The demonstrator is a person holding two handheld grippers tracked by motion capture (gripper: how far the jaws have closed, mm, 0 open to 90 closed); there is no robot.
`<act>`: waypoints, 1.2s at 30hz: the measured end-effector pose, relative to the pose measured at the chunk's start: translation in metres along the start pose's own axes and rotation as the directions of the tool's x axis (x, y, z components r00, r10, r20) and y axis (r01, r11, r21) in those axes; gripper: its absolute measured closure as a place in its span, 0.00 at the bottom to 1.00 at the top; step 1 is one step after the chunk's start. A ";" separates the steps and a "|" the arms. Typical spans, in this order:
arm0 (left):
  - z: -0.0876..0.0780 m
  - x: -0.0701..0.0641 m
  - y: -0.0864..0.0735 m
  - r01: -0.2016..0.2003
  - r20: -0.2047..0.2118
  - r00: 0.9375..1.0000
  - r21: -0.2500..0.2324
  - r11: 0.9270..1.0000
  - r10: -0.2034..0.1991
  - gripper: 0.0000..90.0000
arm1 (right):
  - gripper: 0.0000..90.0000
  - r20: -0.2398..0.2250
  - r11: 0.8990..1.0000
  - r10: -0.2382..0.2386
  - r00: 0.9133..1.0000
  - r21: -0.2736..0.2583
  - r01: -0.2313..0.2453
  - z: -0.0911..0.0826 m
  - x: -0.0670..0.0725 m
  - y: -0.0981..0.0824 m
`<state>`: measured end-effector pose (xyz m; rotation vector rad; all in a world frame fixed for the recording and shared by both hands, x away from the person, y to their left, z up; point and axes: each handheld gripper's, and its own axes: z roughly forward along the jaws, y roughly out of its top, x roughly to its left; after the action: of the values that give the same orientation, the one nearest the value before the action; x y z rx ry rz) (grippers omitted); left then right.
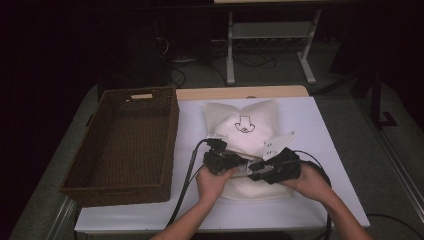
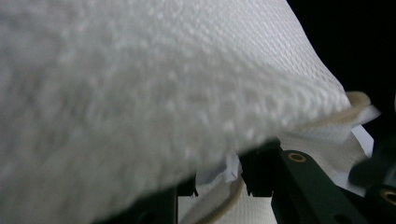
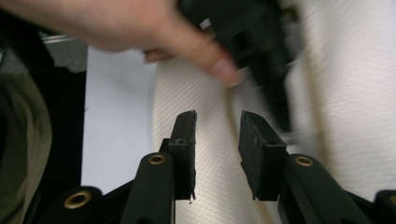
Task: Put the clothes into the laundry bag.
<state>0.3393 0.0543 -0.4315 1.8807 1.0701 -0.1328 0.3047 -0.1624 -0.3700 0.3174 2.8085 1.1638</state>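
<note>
The basket (image 1: 125,150) stands empty on the bench (image 1: 325,150); nothing has gone into it yet. Just right of the basket, and apart from it, lies the white pillow (image 1: 240,125), flat on the bench with its drawn motif facing up.

At the pillow's near edge, right of the basket's front corner, is the left gripper (image 1: 231,164). In the left gripper view a thick fold of the pillow's cloth is raised and drapes over one finger, while the other finger (image 2: 261,172) stands bare beside it. The cloth runs down into the gap, but I cannot tell whether the fingers are pinching it or merely sit under it.

Farther right of the basket, the right gripper (image 3: 217,116) hangs over the same near edge. Its fingers stand apart with nothing between them, and only flat pillow fabric shows beneath.

As I judge it, the work is at an early stage: the near edge is just being gathered, with at most one side lifted. A firm hold with both grippers, the lift, and the carry leftward into the basket all remain to be done.
</note>
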 end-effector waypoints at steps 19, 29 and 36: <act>-0.004 -0.008 -0.012 -0.011 0.034 0.999 0.006 1.000 0.011 0.76 | 0.97 0.138 0.993 -0.044 0.989 0.116 0.028 0.016 -0.036 0.018; 0.014 -0.009 0.000 0.013 0.050 0.999 -0.052 0.999 -0.010 0.83 | 0.98 0.049 0.999 -0.004 0.999 0.046 0.001 -0.002 -0.033 0.019; 0.024 -0.004 0.010 0.047 0.043 0.998 -0.068 0.997 -0.044 0.83 | 0.98 0.054 0.999 0.017 0.998 0.037 -0.019 -0.003 -0.035 0.018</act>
<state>0.3517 0.0322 -0.4365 1.7855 1.0758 -0.1589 0.3407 -0.1599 -0.3552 0.3716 2.7891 1.0901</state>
